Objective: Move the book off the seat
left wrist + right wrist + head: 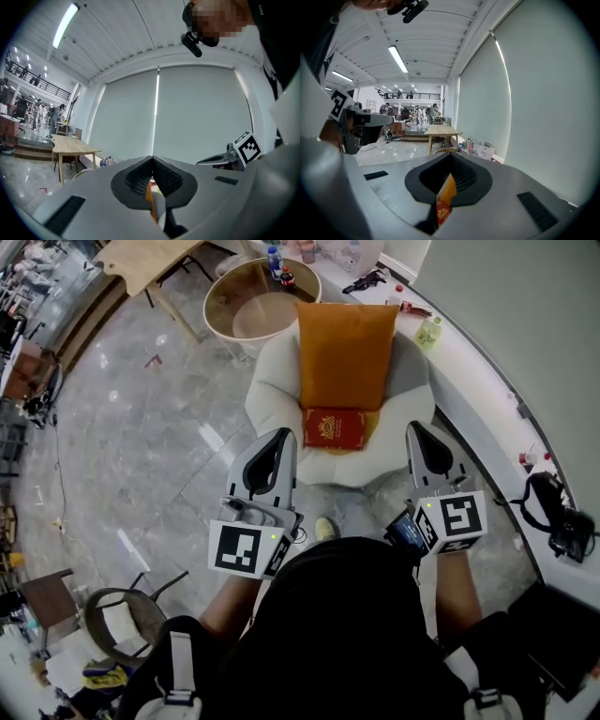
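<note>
Head view: the book [335,427] lies flat on the white seat [281,381], at the foot of the orange cushion [345,348] that leans on the backrest. It touches or slightly overlaps the cushion's lower edge, and I cannot tell which. Your left gripper [278,439] and right gripper [415,432] hover short of the chair's front rim, one to each side of the book, both pressed closed with nothing in them. Behind the chair stands a round table [217,306] with a raised wall. Its floor looks bare, save a bottle [273,257] and a small dark item [288,278] at the far edge.

Left gripper view: the left gripper [152,158] has its jaws meeting at the tips, empty. Through the slit below them only a sliver of orange cushion [149,192] shows.

Right gripper view: the right gripper [451,154] is likewise closed tight on nothing. The slit shows the orange cushion [448,187] above and the book [443,212] below it, ahead of the jaws and not held. By the wall sits a pale bin or bag [486,150], its contents too small to tell.

As I judge it, the trouble lies in the pickup. You must open up first — arrive closed and you will only shove the book into the cushion. The book is thin and lies flat on soft padding, so a jaw may fail to get under an edge. Pinching one cover alone could let it flop open, and a careless pull could drag the cushion along or tip the book off the front rim.
</note>
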The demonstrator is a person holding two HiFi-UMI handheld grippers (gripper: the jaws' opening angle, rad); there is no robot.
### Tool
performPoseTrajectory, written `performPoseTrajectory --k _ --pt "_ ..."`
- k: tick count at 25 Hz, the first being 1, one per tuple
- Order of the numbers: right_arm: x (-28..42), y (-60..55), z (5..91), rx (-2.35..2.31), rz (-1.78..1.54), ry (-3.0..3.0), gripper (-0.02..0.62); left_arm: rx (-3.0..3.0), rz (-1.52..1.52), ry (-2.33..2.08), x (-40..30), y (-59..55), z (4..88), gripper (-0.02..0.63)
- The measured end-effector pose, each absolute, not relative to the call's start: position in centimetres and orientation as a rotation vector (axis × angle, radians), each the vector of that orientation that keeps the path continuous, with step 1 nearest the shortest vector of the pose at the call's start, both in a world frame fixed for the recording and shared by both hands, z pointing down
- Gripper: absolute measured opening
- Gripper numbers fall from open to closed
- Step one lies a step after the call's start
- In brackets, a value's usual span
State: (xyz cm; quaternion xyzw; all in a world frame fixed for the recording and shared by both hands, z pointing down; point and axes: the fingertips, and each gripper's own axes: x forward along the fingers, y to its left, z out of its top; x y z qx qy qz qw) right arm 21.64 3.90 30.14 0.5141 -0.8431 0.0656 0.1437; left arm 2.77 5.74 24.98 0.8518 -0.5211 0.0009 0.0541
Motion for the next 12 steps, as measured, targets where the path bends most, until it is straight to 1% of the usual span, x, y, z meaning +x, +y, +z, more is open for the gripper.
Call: performPoseTrajectory --k 12 --pt "24.5 -5.0 32.2 1.423 0.279 -2.432 0.011 2.54 0.073 -1.574 6.5 -3.6 26.5 0.011"
